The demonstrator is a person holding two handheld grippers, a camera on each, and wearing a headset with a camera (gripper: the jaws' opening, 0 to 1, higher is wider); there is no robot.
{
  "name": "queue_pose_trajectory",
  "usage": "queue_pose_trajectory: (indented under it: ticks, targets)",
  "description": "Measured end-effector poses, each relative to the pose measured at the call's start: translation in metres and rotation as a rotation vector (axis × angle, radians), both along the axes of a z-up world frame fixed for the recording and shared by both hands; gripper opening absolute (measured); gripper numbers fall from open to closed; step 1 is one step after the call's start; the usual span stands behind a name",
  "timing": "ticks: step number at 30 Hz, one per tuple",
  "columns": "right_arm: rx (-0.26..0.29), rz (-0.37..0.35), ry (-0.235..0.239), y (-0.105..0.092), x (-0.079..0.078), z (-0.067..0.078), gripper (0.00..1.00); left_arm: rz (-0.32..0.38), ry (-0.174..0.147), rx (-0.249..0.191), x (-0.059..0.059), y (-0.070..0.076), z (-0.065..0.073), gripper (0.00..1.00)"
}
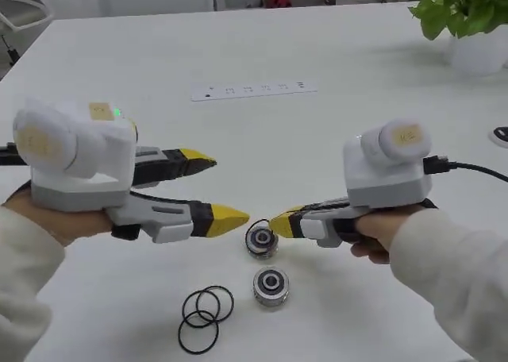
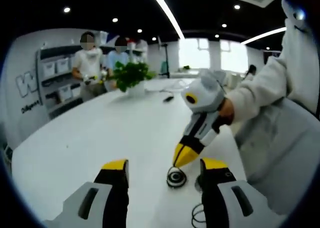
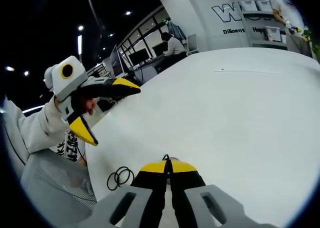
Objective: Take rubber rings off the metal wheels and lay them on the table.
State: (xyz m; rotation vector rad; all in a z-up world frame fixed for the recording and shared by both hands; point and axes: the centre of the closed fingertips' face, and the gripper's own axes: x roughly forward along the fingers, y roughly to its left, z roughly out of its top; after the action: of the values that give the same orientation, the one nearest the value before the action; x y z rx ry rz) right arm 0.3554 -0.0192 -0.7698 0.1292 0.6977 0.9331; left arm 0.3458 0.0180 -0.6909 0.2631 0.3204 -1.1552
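A broad white table (image 1: pixel 333 52) runs far ahead of the fingers (image 2: pixel 116 169) of the left gripper (image 2: pixel 165 165), and a potted plant (image 2: pixel 131 75) stands on it well beyond their tips. Left of the fingers' line, grey shelves (image 2: pixel 55 70) of bins stand against a white lettered wall (image 2: pixel 30 93), with two people (image 2: pixel 89 58) beside them. Bright windows (image 2: pixel 210 53) glow straight ahead under a dark ceiling (image 2: pixel 115 3) with strip lights (image 2: pixel 165 10). Far beyond the fingers (image 3: pixel 152 172) of the right gripper (image 3: pixel 165 163), a person (image 3: pixel 174 44) sits at monitors (image 3: pixel 137 55). A socket strip (image 1: pixel 254 90) lies flush in the tabletop.
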Motion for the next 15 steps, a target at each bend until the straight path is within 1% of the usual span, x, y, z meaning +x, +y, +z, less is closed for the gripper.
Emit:
queue_pose_trajectory:
  ticks: [1, 4, 7, 10, 14, 15]
  targets:
    - [0.006, -0.002, -0.006, 0.000, 0.001, 0.002, 0.00, 0.001, -0.002, 0.006, -0.002, 0.003, 0.003, 0.61]
    - [0.016, 0.003, -0.015, 0.003, 0.000, 0.009, 0.00, 0.003, -0.024, 0.025, -0.009, 0.012, 0.012, 0.64]
    - [0.019, 0.022, -0.025, 0.007, -0.003, 0.013, 0.00, 0.003, -0.024, 0.025, -0.019, 0.023, 0.021, 0.65]
    - [0.045, 0.039, -0.019, 0.014, -0.007, 0.018, 0.00, 0.015, -0.036, 0.027, -0.027, 0.032, 0.028, 0.68]
    - [0.060, 0.074, -0.015, 0.023, -0.015, 0.023, 0.00, 0.045, -0.056, 0.033, -0.035, 0.048, 0.038, 0.72]
    - [0.062, 0.076, -0.015, 0.024, -0.016, 0.023, 0.00, 0.048, -0.056, 0.032, -0.036, 0.050, 0.038, 0.73]
